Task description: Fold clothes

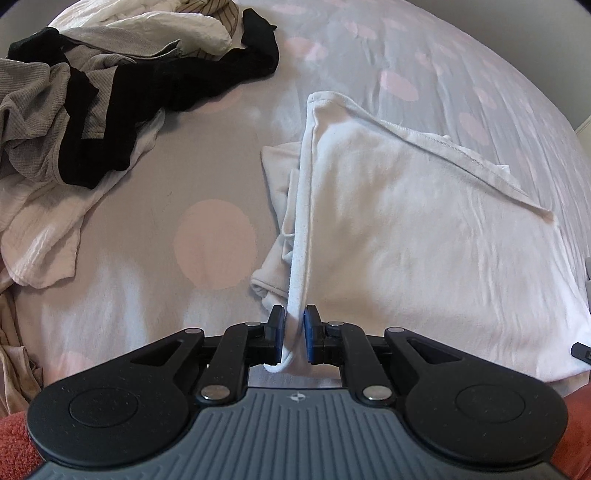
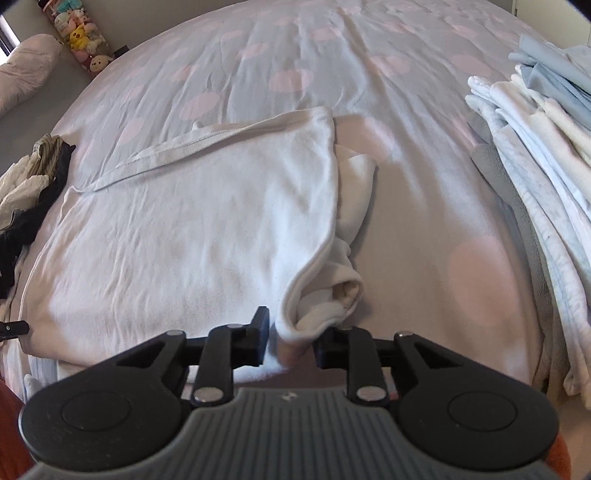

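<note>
My left hand-held gripper (image 1: 294, 334) points down at the bed (image 1: 207, 173), and the folded edge of the white shirt (image 1: 417, 236) runs straight in between its blue pads (image 1: 309, 334); the jaws stand a little apart, the hem hanging loose in the gap rather than pinched. My right hand-held gripper (image 2: 291, 345) has its jaws clearly apart too, with the shirt's (image 2: 192, 229) near corner and a bunched sleeve (image 2: 343, 291) lying between and just ahead of the fingers, not squeezed by them. The shirt lies flat on the pink-spotted bedsheet (image 2: 295, 48), one side folded over along a long crease. To the left of it sits a heap of unfolded clothes (image 1: 74, 110), black, grey and cream pieces tangled together. On the far right of the right view rests a stack of folded pale blue and white laundry (image 2: 535, 155). Soft toys (image 2: 83, 35) line the far left corner by a pillow (image 2: 26, 70).
</note>
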The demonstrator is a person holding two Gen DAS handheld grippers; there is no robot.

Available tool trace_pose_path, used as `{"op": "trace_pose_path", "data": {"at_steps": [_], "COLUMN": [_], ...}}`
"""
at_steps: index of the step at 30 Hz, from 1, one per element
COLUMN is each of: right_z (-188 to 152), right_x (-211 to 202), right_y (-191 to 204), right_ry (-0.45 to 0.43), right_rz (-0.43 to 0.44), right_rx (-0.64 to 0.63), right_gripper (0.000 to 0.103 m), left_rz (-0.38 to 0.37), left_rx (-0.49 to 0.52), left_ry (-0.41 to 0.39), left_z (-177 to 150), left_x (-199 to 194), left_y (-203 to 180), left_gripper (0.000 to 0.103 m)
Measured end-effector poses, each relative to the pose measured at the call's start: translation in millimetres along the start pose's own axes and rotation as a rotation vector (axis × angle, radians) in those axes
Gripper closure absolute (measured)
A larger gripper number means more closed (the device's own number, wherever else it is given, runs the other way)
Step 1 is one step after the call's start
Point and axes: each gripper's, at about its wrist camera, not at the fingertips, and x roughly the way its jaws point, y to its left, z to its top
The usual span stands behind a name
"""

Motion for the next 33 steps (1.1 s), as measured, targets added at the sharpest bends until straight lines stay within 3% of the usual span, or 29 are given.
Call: {"op": "trace_pose_path", "data": {"at_steps": [4,8,12,15,22,25,30,33], "right_z": [-6.9,-16.5,-21.3,-20.6,-18.6,-13.2,2.4,11.4], "right_x": [-11.8,-32.6,-45.0,-44.2,-41.6,-37.7,-28.2,-25.8], "right_y": [6.4,6.3,6.6,9.5,16.8,15.0,7.3,11.4], "right_ry": [-0.058,-0.203,-0.311,-0.324,-0.334,-0.305,-0.248,-0.259], "right_rz": [-0.036,-0.037,-0.017,-0.008,0.012,0.027,0.072,0.083], "right_rx": [-0.045,-0.037,-0.033,-0.045,-0.078,-0.062,-0.001,-0.015], "right_gripper": [0.067,0.057,0.049,0.05,0.066,0.065,0.065,0.065], "left_rz": [-0.009,-0.03,-0.032,-0.028,-0.044,-0.061,-0.147,-0.201], "left_rx": [0.003,-0.017,-0.019,-0.005,0.008,0.012,0.007,0.011], "left_ry": [-0.021,-0.086,-0.112,-0.116,-0.144,-0.148,-0.13,-0.125], "left_z": [-2.3,-5.3,-4.7,-4.4,-4.1,-1.4,7.1,12.3], "left_x": [-4.3,-14.8,-17.9,-17.4,-19.0,-18.5,-13.8,-10.2], "left_y": [0.4,2.9,1.3,-1.4,-4.3,-5.8,-6.7,-8.7], "left_gripper": [0.078,0.06,0.06,0.06,0.06,0.06,0.06,0.059]}}
